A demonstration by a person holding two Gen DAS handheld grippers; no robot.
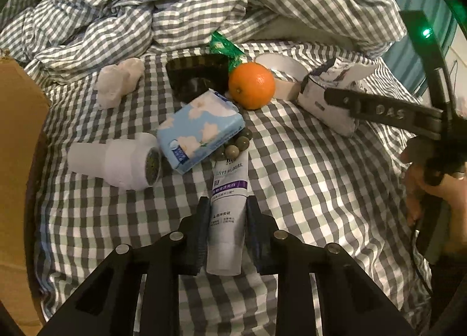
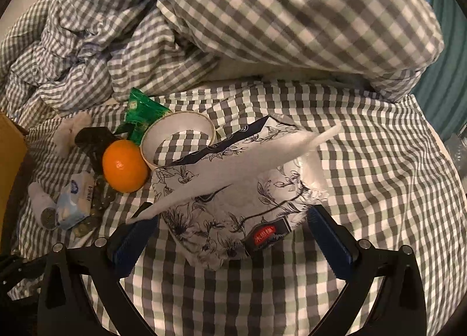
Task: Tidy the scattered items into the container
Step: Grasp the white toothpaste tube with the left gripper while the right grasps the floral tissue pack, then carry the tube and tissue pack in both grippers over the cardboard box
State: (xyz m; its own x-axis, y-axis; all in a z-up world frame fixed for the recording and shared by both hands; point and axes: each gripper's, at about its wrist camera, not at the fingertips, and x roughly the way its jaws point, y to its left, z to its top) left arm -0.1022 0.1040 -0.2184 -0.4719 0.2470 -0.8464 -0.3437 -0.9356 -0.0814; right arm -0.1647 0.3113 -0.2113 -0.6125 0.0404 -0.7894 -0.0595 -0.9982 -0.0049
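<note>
Blue-padded fingers (image 1: 201, 230) of the left gripper (image 1: 226, 230) are set narrowly on either side of a white toothpaste tube (image 1: 226, 219), which lies flat on the checked sheet (image 1: 306, 190); whether the pads press it cannot be told. Beyond the tube's far end, dark beads (image 1: 236, 146) are seen under a blue tissue pack (image 1: 201, 131), with a white bottle (image 1: 116, 160) on its side beside it. Farther off lie an orange (image 1: 251, 85), a black tray (image 1: 198, 76), a tape roll (image 1: 281, 73) and a green wrapper (image 1: 224, 46). A cardboard box (image 1: 17, 137) stands at the left edge.

The right gripper (image 2: 233, 236) is spread wide, nothing held, around a floral tissue packet (image 2: 233, 204) from which a white tissue (image 2: 248, 160) sticks out.
</note>
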